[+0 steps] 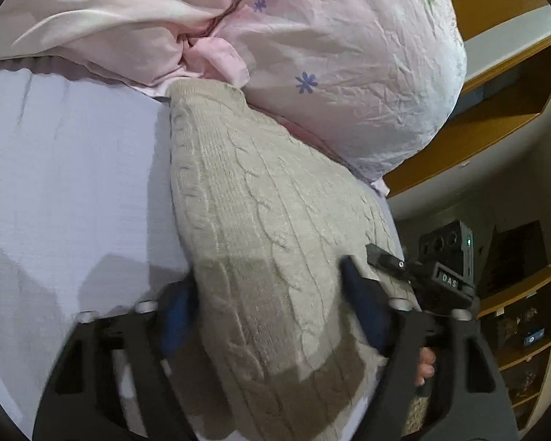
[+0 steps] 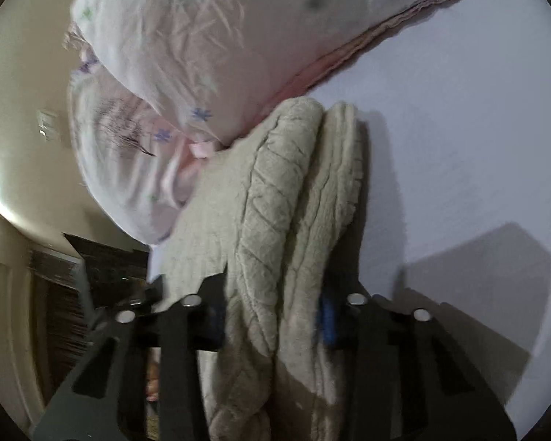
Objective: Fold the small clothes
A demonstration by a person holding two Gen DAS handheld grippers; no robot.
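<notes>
We are holding the knit sweater [image 1: 260, 220] on the bed [image 1: 73, 169], its far end against the pillow [image 1: 349, 55]. Our left gripper [image 1: 272, 308] is straddling it wide; our right gripper [image 2: 272, 316] is clamping its doubled layers. We are judging a fold in progress; next, lay it flat and let go.

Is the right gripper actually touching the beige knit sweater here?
Touching. The right wrist view shows the folded sweater bunched between the right gripper, its blue pads pressed against the knit on both sides.
</notes>
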